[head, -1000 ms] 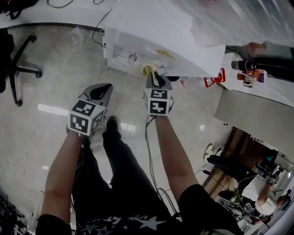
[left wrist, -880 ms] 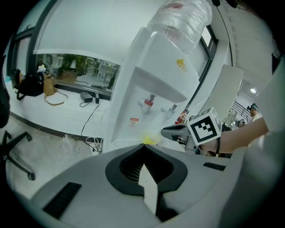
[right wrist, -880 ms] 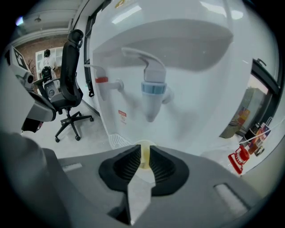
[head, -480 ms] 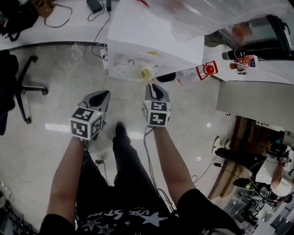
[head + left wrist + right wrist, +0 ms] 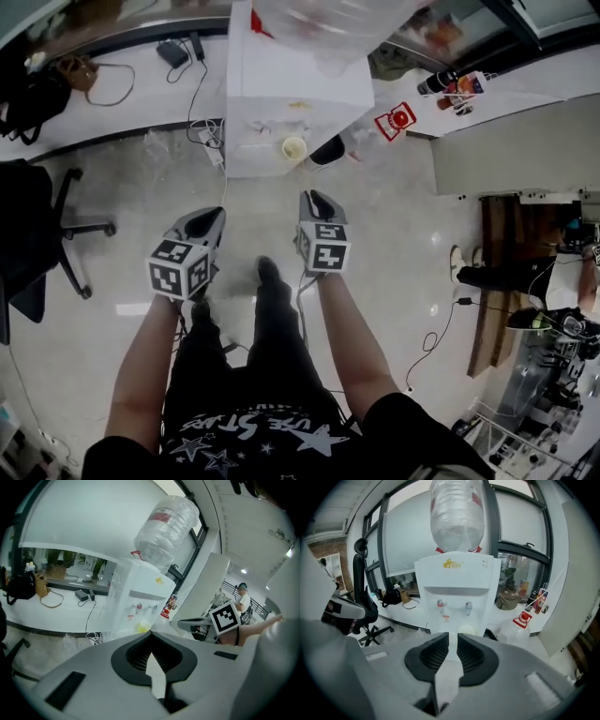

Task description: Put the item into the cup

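Head view shows the small pale yellow cup [image 5: 294, 147] standing at the front of the tall white water dispenser [image 5: 281, 94]. The item I cannot find in any view, and whether it lies in the cup is too small to tell. Both tools hang well apart from the cup, over the glossy grey floor [image 5: 394, 244]: the left gripper [image 5: 217, 216] has its jaws together on nothing, and the right gripper [image 5: 310, 197] has them a little apart, nothing visible between. I think any approach should come slowly from above, so the light cup is not pushed over. Right gripper view faces the two small taps [image 5: 439, 603] above the cup, which head view flattens; only head view shows the floor separating tools from cup.
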`<action>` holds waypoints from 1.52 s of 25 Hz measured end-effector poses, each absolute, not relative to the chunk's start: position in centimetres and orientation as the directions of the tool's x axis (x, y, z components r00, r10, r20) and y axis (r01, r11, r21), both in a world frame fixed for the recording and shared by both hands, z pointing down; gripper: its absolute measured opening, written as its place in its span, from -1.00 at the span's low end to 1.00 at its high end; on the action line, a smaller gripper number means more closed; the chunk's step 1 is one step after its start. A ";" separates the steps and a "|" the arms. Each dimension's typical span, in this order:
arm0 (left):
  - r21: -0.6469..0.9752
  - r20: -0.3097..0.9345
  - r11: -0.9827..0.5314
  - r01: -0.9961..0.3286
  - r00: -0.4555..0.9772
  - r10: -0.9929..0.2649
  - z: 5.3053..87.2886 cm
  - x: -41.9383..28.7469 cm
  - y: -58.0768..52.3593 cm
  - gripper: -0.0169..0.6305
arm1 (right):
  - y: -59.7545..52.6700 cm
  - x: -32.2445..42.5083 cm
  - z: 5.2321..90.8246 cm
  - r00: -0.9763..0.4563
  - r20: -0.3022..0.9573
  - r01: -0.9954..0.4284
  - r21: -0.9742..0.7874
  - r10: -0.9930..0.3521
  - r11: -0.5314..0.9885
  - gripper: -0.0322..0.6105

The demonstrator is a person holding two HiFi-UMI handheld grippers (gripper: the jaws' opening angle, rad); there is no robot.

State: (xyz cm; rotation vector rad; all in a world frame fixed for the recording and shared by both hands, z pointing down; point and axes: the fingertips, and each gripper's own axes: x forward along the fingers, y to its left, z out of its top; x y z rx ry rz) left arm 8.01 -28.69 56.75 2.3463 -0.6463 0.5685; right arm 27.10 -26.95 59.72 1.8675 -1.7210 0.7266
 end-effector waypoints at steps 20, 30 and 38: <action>0.449 0.441 -0.824 -0.345 0.888 -0.131 46.9 -0.1 -20.9 -0.94 | -12.9 15.0 47.6 0.213 0.598 -0.943 -0.081 -0.773 -0.323 -0.89; 0.414 0.470 -0.842 -0.346 0.873 -0.128 46.6 -0.4 -15.6 -0.94 | -8.9 12.0 46.8 0.112 0.564 -0.960 -0.151 -0.818 -0.235 -0.90; 0.403 0.419 -0.834 -0.376 0.886 -0.197 43.3 -2.5 -8.5 -0.94 | -0.7 8.5 43.7 0.072 0.504 -0.964 -0.186 -0.860 -0.190 -0.90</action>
